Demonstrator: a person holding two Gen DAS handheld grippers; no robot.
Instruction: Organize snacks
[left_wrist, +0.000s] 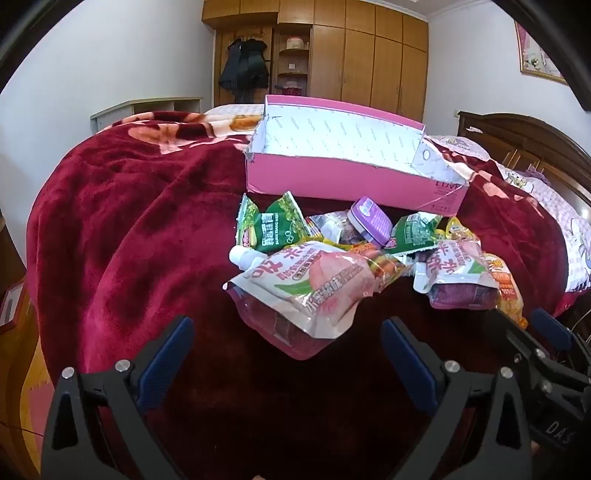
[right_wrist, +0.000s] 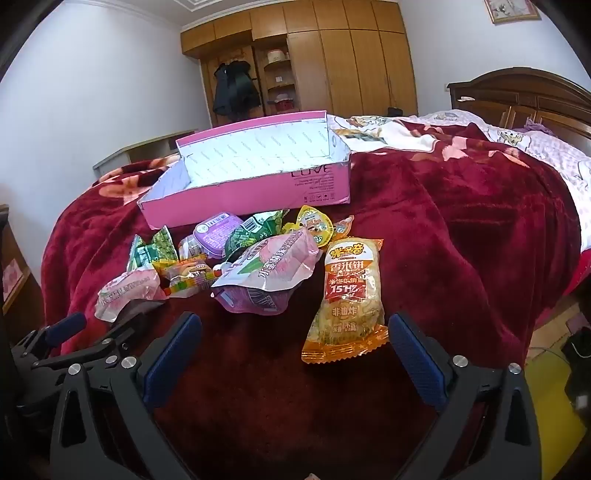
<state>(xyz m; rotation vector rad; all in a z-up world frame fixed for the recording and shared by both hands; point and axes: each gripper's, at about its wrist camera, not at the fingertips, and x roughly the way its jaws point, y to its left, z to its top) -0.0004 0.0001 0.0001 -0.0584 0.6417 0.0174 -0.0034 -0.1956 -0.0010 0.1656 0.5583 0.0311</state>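
Observation:
A pile of snacks lies on a dark red blanket (left_wrist: 129, 221) in front of an open pink box (left_wrist: 347, 181), also in the right wrist view (right_wrist: 251, 199). A pink peach pouch (left_wrist: 306, 291) lies nearest my left gripper (left_wrist: 288, 332), which is open and empty just short of it. An orange rice-cracker bag (right_wrist: 349, 299) lies just ahead of my right gripper (right_wrist: 295, 328), which is open and empty. Green pea packs (left_wrist: 273, 229), a purple tub (left_wrist: 371, 219) and a second pink pouch (right_wrist: 269, 273) sit in the pile. The box shows nothing inside.
The bed has a dark wooden headboard (right_wrist: 524, 96) at the right. A wooden wardrobe (right_wrist: 332, 62) stands behind, with dark clothes (right_wrist: 234, 92) hanging. The other gripper (left_wrist: 546, 354) shows at the right edge of the left wrist view.

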